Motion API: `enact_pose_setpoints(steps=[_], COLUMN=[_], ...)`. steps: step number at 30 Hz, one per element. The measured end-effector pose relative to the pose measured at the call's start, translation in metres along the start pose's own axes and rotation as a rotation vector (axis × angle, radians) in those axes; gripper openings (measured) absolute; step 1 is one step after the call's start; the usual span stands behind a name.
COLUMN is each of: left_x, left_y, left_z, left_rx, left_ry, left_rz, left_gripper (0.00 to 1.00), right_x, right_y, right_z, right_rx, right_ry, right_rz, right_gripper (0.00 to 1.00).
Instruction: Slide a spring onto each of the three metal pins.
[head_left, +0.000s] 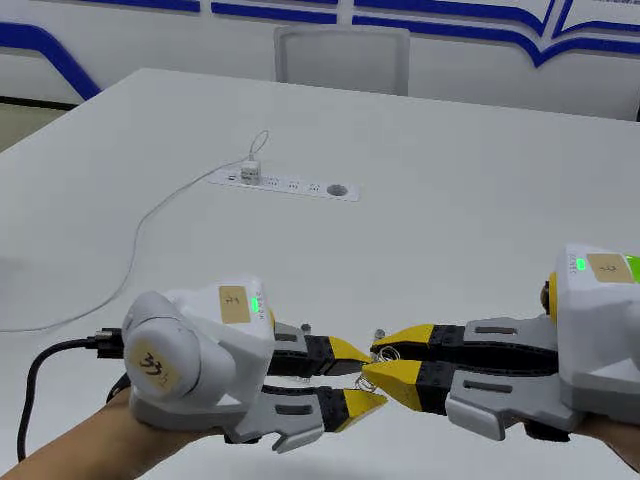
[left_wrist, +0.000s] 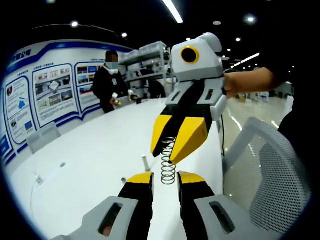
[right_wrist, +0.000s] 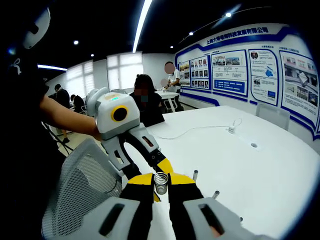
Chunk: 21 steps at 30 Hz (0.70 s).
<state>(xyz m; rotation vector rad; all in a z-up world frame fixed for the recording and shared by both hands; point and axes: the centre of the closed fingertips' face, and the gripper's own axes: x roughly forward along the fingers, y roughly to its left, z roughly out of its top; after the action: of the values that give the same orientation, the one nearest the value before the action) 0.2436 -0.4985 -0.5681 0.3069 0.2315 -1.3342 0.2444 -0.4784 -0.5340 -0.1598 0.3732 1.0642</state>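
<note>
The right gripper (right_wrist: 160, 186) has its jaws pinching one end of a spring (left_wrist: 168, 162), held in the air above the bench (head_left: 420, 200). The left gripper (left_wrist: 165, 180) faces it tip to tip, its jaws spread with the spring's free end between them. Just beyond, metal pins (right_wrist: 195, 175) stand upright on the bench, with a power strip (head_left: 285, 185) farther back

It looked like an office meeting room: a large white tabletop (head_left: 450, 180) with a power strip (head_left: 285, 184), a grey chair (head_left: 342, 58) at its far edge, blue-framed notice boards (right_wrist: 250, 70) along the wall, and strip lights (right_wrist: 145, 20) overhead.
</note>
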Motion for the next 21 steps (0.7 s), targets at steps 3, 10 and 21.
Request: enact_pose_setpoints(steps=[3,10,21], left_x=[-0.003,-0.011,-0.026], left_y=[0.004,0.012,0.017], left_z=[-0.001,-0.008,-0.026], left_rx=[-0.020,-0.061,-0.124], left_ry=[-0.005,0.004,0.010], left_rz=[0.016,0.050,0.102], left_gripper=[0.20,0.34,0.47], right_x=[-0.002,-0.010,-0.022], right_y=[-0.004,-0.022,-0.045], right_z=[0.000,-0.003,-0.008], right_rx=[0.010,0.026,0.042], right_ry=[-0.004,-0.001,0.012], right_rz=[-0.018,-0.076,-0.147], right_gripper=[0.11,0.11,0.11])
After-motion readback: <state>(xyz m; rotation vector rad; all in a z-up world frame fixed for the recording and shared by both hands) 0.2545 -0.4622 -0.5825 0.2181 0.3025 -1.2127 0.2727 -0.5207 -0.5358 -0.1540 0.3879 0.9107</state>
